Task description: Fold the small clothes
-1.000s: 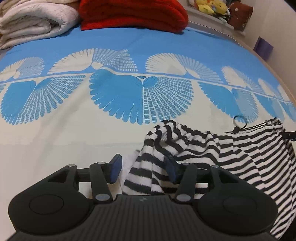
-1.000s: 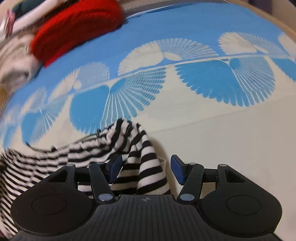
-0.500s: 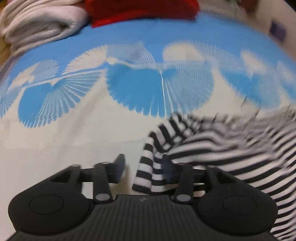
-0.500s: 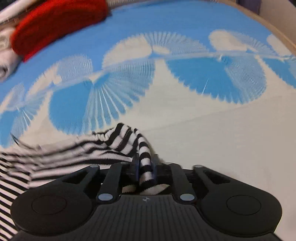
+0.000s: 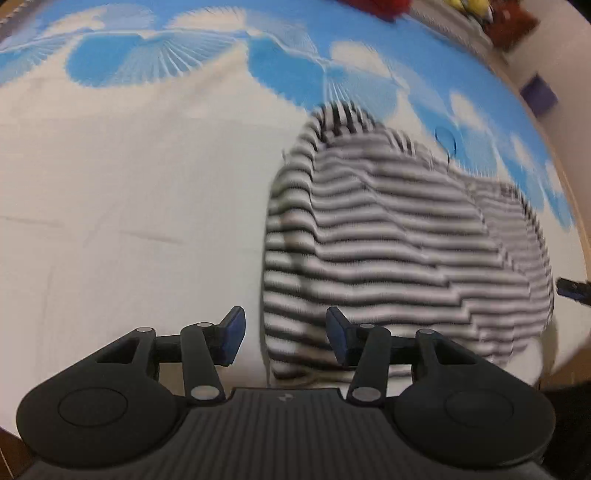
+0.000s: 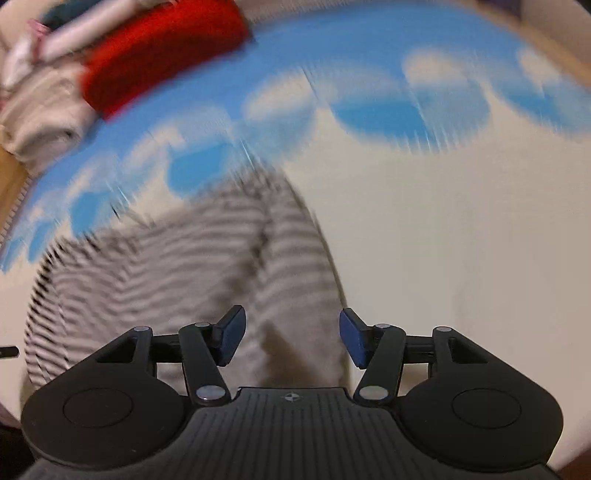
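A black-and-white striped garment (image 5: 399, 236) lies in a folded heap on the blue-and-white bedspread (image 5: 129, 177). My left gripper (image 5: 284, 332) is open above the garment's near left edge, holding nothing. In the right wrist view the garment (image 6: 192, 258) is blurred and lies under and left of my right gripper (image 6: 291, 334), which is open and empty. A thin dark loop (image 5: 445, 138) lies just beyond the garment.
A red folded blanket (image 6: 162, 55) and cream bedding (image 6: 40, 114) are stacked at the far side of the bed. Soft toys (image 5: 469, 7) and a purple item (image 5: 539, 94) sit beyond the bed's far right edge. The bed's near right edge (image 5: 576, 206) curves close to the garment.
The right gripper was shut on the garment's edge half a second ago and is now open. Both grippers have pulled back and up, and the garment now lies folded over.
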The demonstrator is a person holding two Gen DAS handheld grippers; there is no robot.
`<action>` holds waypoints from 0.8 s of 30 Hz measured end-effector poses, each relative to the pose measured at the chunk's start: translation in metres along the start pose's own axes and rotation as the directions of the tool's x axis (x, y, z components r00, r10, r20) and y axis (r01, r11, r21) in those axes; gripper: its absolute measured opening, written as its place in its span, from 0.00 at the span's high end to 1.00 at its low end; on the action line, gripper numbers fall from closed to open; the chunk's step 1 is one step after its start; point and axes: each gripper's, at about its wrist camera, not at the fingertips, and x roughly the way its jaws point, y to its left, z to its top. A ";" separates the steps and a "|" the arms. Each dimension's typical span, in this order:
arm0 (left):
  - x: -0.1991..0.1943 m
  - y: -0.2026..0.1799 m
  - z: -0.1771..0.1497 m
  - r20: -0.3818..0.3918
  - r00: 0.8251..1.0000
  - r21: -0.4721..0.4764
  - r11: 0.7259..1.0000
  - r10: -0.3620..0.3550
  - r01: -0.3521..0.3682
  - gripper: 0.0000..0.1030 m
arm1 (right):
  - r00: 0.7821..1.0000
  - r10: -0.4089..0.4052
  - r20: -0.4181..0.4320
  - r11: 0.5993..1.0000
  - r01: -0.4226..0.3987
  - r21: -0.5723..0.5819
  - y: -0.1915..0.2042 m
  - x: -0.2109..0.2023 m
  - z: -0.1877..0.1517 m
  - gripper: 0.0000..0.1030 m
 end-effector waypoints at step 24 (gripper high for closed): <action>0.000 0.015 -0.024 -0.056 0.993 0.079 0.991 0.108 -0.104 0.98 | 0.988 -0.074 -0.138 0.996 0.066 -0.064 -0.027 0.014 -0.024 0.96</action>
